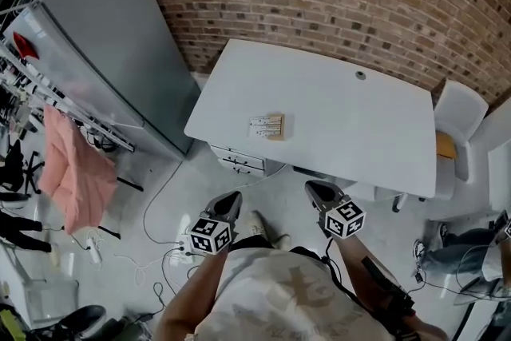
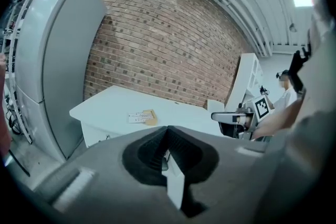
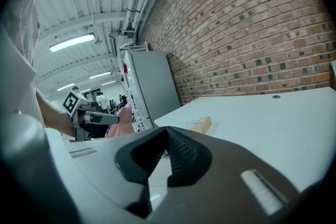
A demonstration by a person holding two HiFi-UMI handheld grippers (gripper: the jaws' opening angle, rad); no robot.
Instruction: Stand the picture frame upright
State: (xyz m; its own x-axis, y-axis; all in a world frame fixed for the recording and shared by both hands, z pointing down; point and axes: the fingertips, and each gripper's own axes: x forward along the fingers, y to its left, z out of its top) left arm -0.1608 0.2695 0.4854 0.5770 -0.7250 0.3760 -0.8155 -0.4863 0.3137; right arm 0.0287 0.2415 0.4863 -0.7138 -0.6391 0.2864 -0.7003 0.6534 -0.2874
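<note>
The picture frame (image 1: 267, 126) is seen lying flat on the white table (image 1: 351, 112), towards its front left part, with both tongs held well short of the table edge. Only from the head view can the smooth, rounded tabletop be taken in whole, along with the drawer unit (image 1: 239, 161) beneath it, the pink cloth (image 1: 76, 176) hung at the left and the cables (image 1: 164, 255) on the pale floor. The left gripper (image 1: 231, 200) and right gripper (image 1: 319, 189) are shown there as dark wedges with marker cubes; their own views settle the rest – in each the ribbed black pads are pressed together with nothing between them. From the low gripper views the frame's thickness and pale wooden edge are made out, which the top view flattens. The rough brick wall (image 3: 252, 34) and the ribbed ceiling with strip lights (image 3: 71, 42) are caught by the right gripper view, beside the plain grey cabinet (image 3: 152, 84).
</note>
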